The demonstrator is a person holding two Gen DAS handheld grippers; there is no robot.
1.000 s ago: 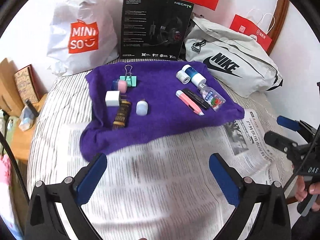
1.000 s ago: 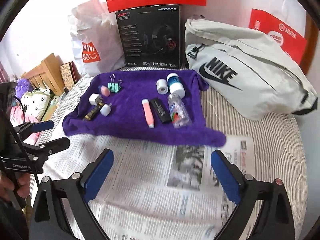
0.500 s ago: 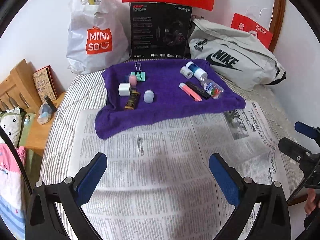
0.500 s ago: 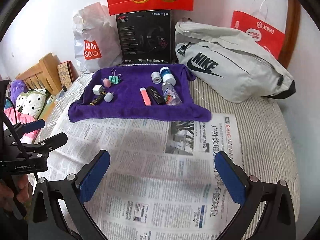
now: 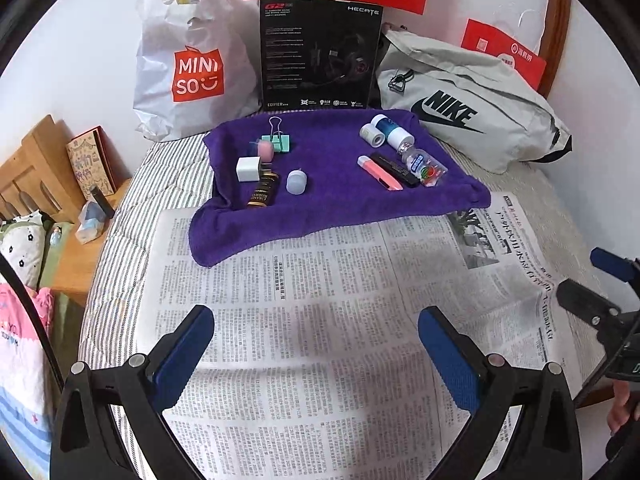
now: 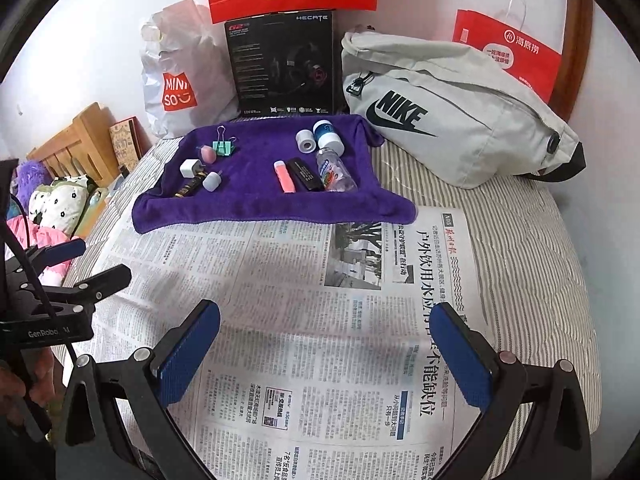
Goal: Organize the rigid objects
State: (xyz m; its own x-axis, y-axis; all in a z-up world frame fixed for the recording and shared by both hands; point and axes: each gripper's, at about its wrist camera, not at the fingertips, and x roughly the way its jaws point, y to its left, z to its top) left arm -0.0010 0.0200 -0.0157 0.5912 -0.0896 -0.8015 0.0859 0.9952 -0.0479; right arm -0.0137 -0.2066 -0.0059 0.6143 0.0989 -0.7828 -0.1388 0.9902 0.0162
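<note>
Newspaper covers the striped bed under both wide-open, empty tools.

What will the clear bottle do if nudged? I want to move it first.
The clear bottle lies on its side on the purple towel, so it would probably roll. It touches the black bar, which may block it that way. Its smooth plastic could slip in the jaws.
</note>
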